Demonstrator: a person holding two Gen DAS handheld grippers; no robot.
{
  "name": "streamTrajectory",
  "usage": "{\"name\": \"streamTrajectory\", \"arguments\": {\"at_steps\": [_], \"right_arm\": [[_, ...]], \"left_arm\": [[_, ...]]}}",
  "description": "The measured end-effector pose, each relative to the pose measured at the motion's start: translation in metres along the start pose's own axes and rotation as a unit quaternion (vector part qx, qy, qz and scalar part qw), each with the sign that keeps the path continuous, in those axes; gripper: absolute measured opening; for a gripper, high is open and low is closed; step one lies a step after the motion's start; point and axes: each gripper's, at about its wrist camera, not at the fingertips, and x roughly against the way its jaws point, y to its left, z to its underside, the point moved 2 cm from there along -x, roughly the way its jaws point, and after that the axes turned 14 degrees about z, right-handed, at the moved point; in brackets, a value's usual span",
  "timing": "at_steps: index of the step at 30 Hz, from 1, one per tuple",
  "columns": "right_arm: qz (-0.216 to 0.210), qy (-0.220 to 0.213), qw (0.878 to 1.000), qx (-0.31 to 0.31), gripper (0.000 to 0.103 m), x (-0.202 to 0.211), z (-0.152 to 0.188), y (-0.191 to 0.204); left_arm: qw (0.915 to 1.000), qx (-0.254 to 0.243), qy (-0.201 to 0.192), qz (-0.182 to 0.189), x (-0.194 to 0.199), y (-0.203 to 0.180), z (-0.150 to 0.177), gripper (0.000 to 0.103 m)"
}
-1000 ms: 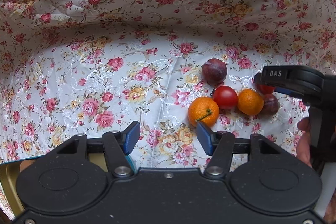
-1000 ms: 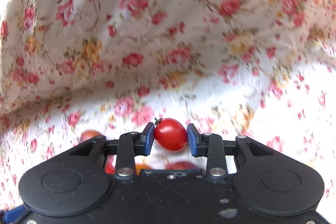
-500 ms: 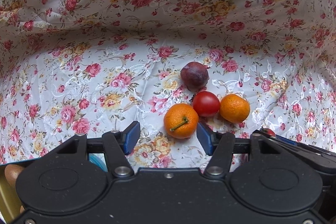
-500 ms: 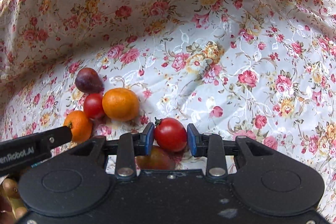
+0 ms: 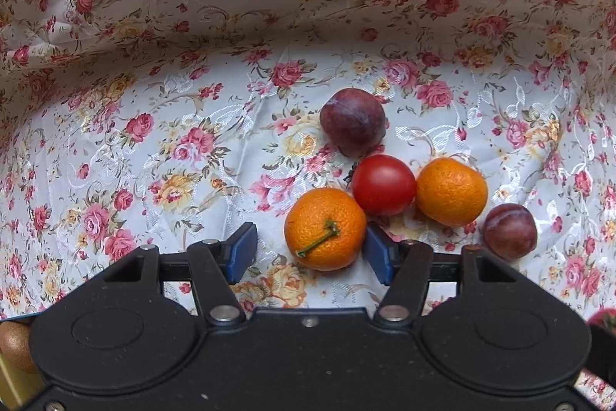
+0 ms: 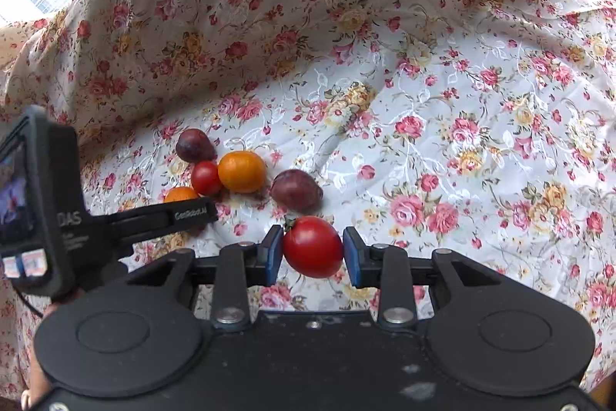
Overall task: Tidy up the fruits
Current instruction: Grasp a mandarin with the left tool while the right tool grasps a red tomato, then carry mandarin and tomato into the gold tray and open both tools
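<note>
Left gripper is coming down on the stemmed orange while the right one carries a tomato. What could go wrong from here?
1. The stemmed orange touches the tomato on the cloth. The left gripper, whose jaws have just been opening, has one pad at that gap and may knock it away.
2. The right gripper pinches the carried tomato only at its sides; smooth skin could slip.
3. The cloth is wrinkled, so nudged fruit may roll.

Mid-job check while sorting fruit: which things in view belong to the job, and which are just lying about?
Job:
- tomato in right gripper
- stemmed orange between the open jaws of left gripper
- second tomato, second orange, two plums

Lying about:
- floral cloth
- brown round thing at left edge, unclear
</note>
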Motion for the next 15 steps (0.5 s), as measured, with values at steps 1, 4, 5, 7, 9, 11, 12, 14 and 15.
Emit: {"name": "streamTrajectory", "arguments": {"at_steps": [1, 4, 5, 7, 9, 11, 12, 14, 15], "right_arm": [[-0.003, 0.002, 1.0, -0.004, 0.034, 0.003, 0.004, -0.002], [0.001, 0.001, 1.0, -0.006, 0.034, 0.01, 0.013, -0.002], [0.004, -0.001, 1.0, -0.002, 0.034, 0.011, 0.014, -0.001], [0.009, -0.003, 1.0, 0.009, 0.034, 0.014, 0.016, 0.002], [0.007, 0.001, 1.0, 0.012, 0.034, 0.015, 0.016, 0.003], [0.002, 0.004, 1.0, 0.009, 0.034, 0.016, 0.016, 0.002], [0.002, 0.004, 1.0, 0.01, 0.034, 0.017, 0.015, 0.003], [0.014, 0.003, 1.0, 0.012, 0.034, 0.018, 0.014, 0.002], [0.021, 0.003, 1.0, 0.012, 0.034, 0.018, 0.014, 0.002]], "left_arm": [[1.0, 0.0, -0.003, 0.0, 0.0, 0.0, -0.001, 0.066], [0.9999, 0.007, -0.007, 0.006, 0.001, 0.001, -0.003, 0.064], [0.9999, 0.01, -0.008, 0.012, 0.001, 0.002, -0.003, 0.058], [0.9996, 0.016, -0.013, 0.017, 0.002, 0.002, -0.005, 0.05], [0.9996, 0.019, -0.018, 0.012, 0.006, 0.006, -0.006, 0.049], [0.9996, 0.017, -0.022, 0.005, 0.014, 0.006, -0.005, 0.049], [0.9996, 0.017, -0.023, 0.0, 0.018, 0.006, -0.005, 0.049], [0.9995, 0.019, -0.026, -0.006, 0.03, 0.005, -0.003, 0.049], [0.9993, 0.023, -0.028, -0.005, 0.038, 0.003, -0.003, 0.049]]}}
